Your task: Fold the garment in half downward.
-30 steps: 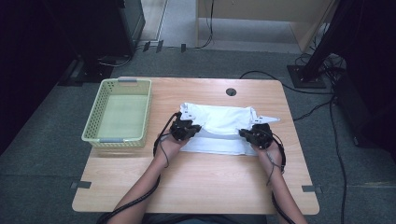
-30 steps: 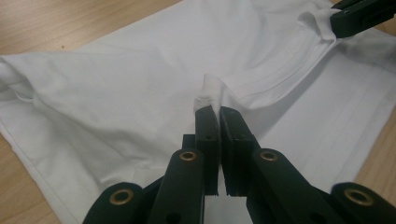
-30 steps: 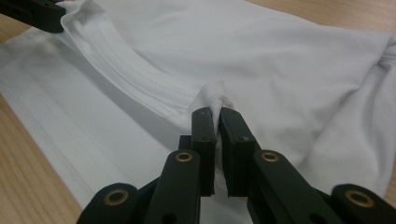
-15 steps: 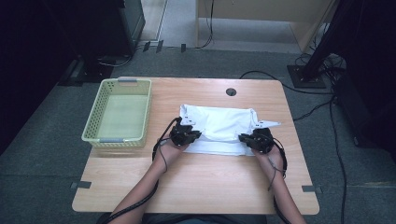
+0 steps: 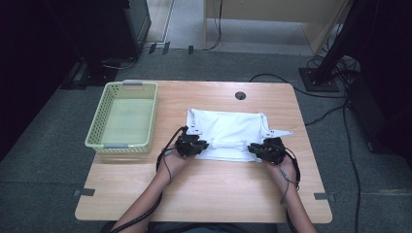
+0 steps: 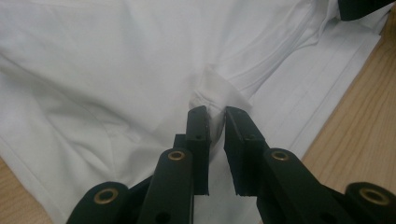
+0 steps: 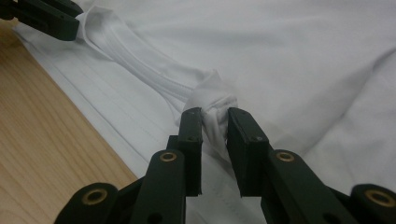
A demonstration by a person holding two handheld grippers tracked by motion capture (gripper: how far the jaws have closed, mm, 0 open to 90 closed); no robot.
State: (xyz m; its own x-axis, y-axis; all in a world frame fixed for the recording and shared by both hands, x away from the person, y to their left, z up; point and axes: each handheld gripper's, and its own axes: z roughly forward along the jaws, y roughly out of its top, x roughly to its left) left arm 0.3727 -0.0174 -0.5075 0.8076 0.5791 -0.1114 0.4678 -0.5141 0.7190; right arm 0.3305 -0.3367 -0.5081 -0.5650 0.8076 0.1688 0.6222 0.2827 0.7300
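A bunched fold of the white shirt (image 5: pixel 228 133) sits between each gripper's narrowly parted jaws, left gripper (image 6: pixel 216 122) and right gripper (image 7: pixel 215 122); both have just been loosened.

Green basket (image 5: pixel 122 116) on table (image 5: pixel 204 194), left side.
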